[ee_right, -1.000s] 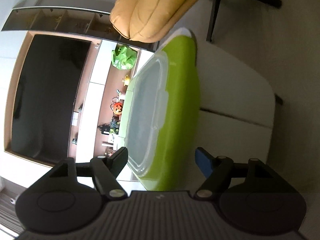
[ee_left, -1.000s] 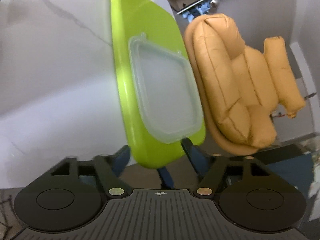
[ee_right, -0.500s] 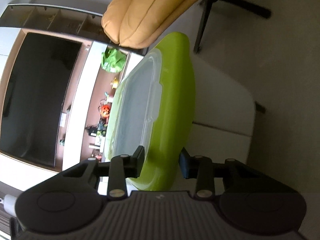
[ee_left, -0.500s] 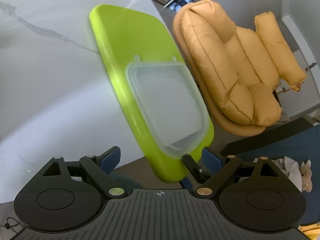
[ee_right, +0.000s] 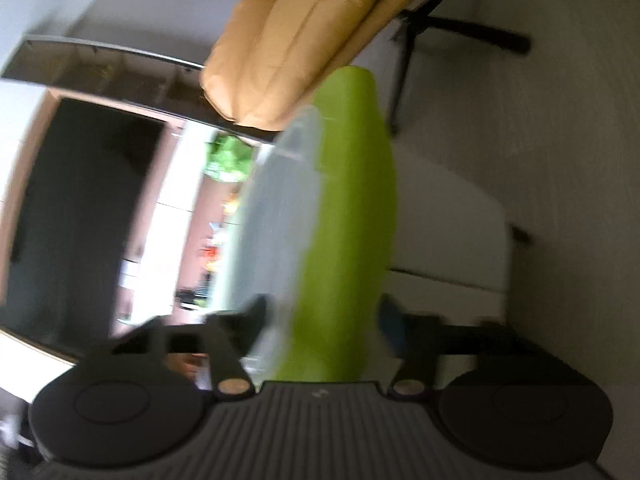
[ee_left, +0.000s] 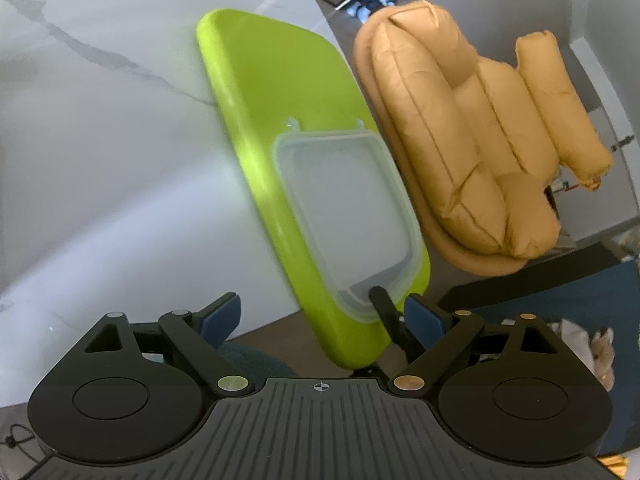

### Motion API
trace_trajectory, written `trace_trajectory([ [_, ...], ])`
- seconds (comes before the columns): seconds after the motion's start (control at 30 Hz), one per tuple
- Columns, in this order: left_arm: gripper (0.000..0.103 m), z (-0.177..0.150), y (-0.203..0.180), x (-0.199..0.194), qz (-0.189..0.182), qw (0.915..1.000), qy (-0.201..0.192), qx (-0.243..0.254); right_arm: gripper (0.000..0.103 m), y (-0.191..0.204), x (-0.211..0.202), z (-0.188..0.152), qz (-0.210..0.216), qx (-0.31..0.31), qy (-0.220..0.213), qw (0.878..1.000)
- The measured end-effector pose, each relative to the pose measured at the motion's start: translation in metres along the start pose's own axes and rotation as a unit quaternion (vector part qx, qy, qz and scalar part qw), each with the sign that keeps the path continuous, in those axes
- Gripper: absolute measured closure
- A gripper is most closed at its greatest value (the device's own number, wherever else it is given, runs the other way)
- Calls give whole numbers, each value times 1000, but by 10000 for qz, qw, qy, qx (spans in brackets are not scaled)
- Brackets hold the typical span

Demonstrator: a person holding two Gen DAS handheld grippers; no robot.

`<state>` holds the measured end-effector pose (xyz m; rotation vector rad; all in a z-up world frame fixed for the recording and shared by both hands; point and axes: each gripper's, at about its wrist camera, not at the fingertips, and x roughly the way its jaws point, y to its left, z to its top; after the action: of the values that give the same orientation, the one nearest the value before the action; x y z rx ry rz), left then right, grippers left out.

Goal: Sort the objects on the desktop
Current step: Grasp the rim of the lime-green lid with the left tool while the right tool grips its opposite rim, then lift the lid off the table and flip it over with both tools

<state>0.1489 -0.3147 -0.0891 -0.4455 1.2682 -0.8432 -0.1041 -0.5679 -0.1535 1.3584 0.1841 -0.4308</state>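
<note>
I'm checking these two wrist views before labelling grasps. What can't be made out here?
- Right gripper: right wrist view is motion-blurred, so whether its fingers touch the green tray is unclear.
- Clear lid: its edges smear in the same blur.
- Tray's near end: in the left wrist view, the left gripper body covers it.
- Shelf items behind the lid: right wrist view, too small and blurred to identify.

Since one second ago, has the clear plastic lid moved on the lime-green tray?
Yes. The clear plastic lid slid toward the lime-green tray's near end, baring more far tray.
</note>
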Motion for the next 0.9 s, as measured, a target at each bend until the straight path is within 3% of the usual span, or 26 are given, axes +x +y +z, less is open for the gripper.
trace_trajectory([
  [0.13, 7, 9, 13, 5, -496, 9973, 282, -457, 60, 15, -17, 18, 111, 95, 140, 9998],
  [0.23, 4, 14, 16, 16, -707, 9944, 441, -652, 65, 17, -37, 39, 399, 336, 608, 9968],
  [0.3, 1, 16, 13, 26, -714, 9940, 460, -685, 67, 14, -49, 49, 445, 464, 913, 9937],
  [0.43, 0, 19, 9, 46, -728, 9933, 498, -752, 70, -8, -82, 60, 580, 852, 1042, 9892],
  [0.6, 0, 22, 3, 71, -745, 9922, 546, -835, 72, -37, -82, 64, 773, 1396, 1425, 9769],
  [0.67, 10, 24, 0, 81, -751, 9918, 565, -868, 71, -41, -78, 67, 789, 1325, 1453, 9773],
  [0.73, 45, 22, 1, 84, -598, 9928, 564, -871, 71, -45, -76, 71, 803, 1274, 1453, 9779],
  [0.8, 50, 20, 3, 85, -472, 9927, 589, -937, 69, -50, -76, 70, 778, 1262, 1376, 9793],
  [0.9, 51, 16, 11, 90, -578, 9859, 762, -1371, 64, -53, -77, 70, 549, 1104, 1171, 9854],
])
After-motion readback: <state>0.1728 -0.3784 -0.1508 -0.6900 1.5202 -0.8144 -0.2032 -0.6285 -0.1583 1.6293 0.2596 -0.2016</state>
